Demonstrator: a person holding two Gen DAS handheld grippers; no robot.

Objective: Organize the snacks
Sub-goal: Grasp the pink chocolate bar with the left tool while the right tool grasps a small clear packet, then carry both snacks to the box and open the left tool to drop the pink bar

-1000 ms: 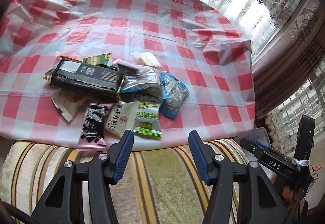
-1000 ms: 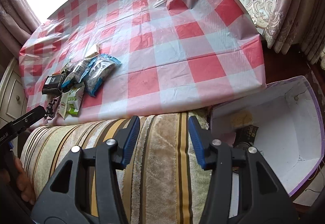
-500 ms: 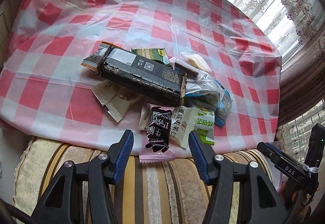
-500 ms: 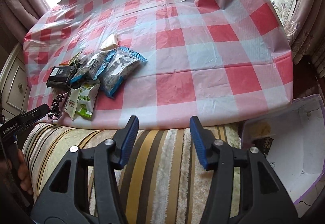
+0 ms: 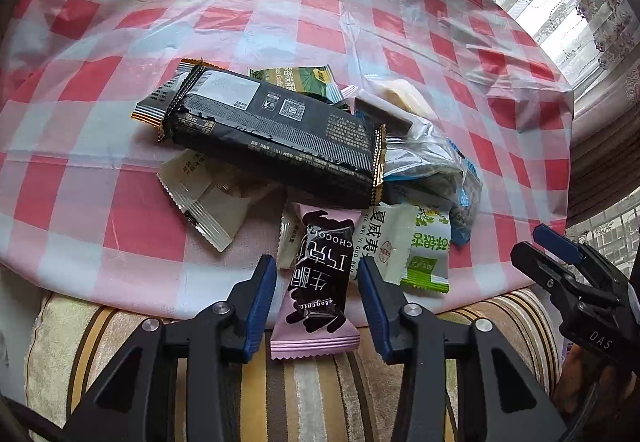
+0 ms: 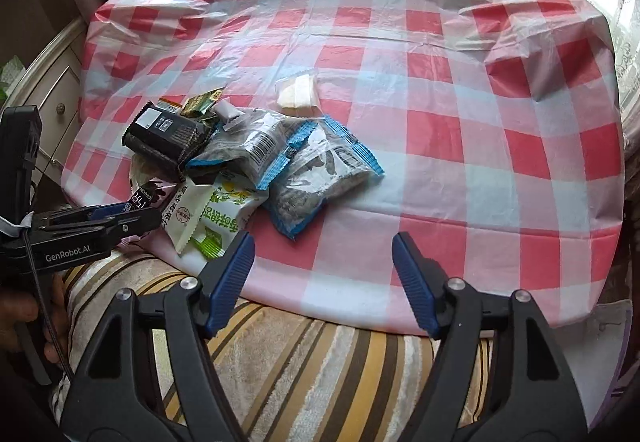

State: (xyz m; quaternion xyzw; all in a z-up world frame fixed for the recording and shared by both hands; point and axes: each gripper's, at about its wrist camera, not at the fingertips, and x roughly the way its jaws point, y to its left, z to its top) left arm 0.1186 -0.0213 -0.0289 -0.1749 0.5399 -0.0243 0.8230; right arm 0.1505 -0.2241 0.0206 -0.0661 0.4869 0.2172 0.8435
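A pink chocolate packet (image 5: 316,290) with a black printed panel lies at the near edge of the table, its lower end hanging over the tablecloth's rim onto the striped cushion (image 5: 312,394). The left gripper (image 5: 317,274) straddles it: its blue-padded jaws have just been closing and now stand narrow on either side of the packet, though a sliver of gap shows at each pad, so no grip is visible. Just beside the packet to its right lie a white macadamia packet (image 5: 386,242) and a green-and-white packet (image 5: 430,258), overlapping. Behind them a long black bar wrapper (image 5: 276,137) rests on top of the pile, with a cream wrapper (image 5: 208,201) poking out beneath it on the left and blue-edged sunflower seed bags (image 6: 320,177) on the right. A small pale packet (image 6: 298,91) sits apart, farther back on the red-and-white checked tablecloth (image 6: 440,145). The right gripper (image 6: 323,262) hovers over the table's near edge to the right of the pile; its jaws have just been opening and stand wide with nothing between them.
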